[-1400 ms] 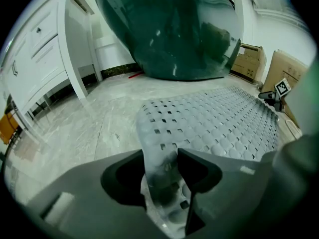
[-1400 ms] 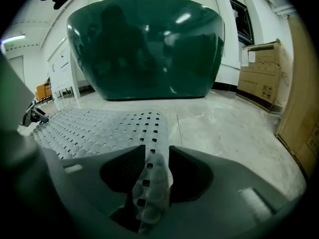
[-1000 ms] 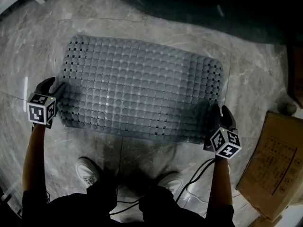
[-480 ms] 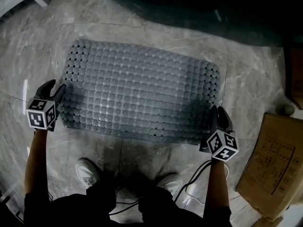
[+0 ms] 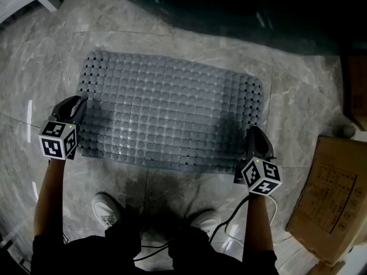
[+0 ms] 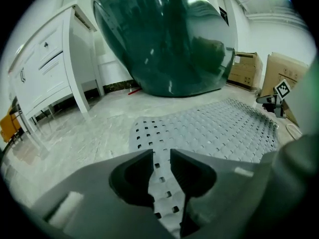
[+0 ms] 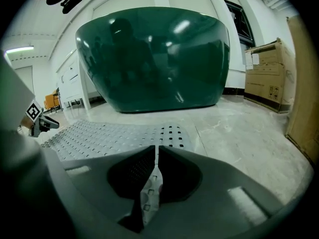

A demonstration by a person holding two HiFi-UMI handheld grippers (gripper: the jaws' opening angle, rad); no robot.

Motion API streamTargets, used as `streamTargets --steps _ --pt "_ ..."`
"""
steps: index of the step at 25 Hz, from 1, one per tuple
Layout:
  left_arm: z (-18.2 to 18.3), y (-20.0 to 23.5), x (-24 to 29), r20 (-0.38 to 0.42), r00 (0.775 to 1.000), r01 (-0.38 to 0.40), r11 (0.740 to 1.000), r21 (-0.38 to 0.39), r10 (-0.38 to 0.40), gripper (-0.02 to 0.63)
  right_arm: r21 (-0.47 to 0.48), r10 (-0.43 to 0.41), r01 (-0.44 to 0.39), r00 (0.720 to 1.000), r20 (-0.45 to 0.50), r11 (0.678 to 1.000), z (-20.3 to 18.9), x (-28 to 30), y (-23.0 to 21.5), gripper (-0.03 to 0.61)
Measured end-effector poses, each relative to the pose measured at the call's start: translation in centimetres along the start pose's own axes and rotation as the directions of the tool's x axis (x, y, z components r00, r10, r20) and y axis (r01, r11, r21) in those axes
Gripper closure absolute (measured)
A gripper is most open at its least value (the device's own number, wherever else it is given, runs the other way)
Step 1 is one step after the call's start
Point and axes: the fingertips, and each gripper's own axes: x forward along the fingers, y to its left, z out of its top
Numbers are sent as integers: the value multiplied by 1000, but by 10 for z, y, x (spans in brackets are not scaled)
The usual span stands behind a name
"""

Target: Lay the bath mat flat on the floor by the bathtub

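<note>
The grey bath mat [image 5: 172, 113], studded and with square holes, lies spread on the marble floor in front of the dark green bathtub [image 5: 229, 4]. My left gripper [image 5: 74, 105] is at the mat's near left corner. In the left gripper view its jaws [image 6: 162, 158] stand a little apart and the mat [image 6: 214, 128] shows flat through the gap. My right gripper [image 5: 255, 133] is at the near right corner. In the right gripper view it [image 7: 155, 156] is shut on a pinched-up fold of the mat [image 7: 109, 133].
A cardboard box [image 5: 332, 193] stands at the right, close to my right arm. A white cabinet [image 6: 45, 68] on legs is at the far left. The person's shoes [image 5: 106, 208] and a cable [image 5: 229, 222] are just behind the mat's near edge.
Both grippers have moved slightly inward and forward along the mat's near edge. The near edge now lies lower and flatter on the floor.
</note>
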Motion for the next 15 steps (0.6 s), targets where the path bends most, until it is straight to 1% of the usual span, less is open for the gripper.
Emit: streamTargets --steps 3,6,7,12,15 --pt "5 -7 0 17 1000 7 1000 -3 -7 518 -16 16 -16 1000 5 1000 3 0 9 551" --pt "10 -9 -2 32 999 5 1000 -2 -5 576 -14 36 -36 999 12 999 8 2 18 551" --pt "11 -11 -2 34 999 6 1000 -3 -6 608 -15 42 -41 999 14 999 10 2 22 551" --pt "12 -20 -4 31 999 28 1000 -1 -28 612 -46 64 -64 998 -5 997 19 6 42 554" --pt "15 -23 -7 32 999 31 999 -9 -31 612 -43 93 -93 996 6 995 28 5 53 554"
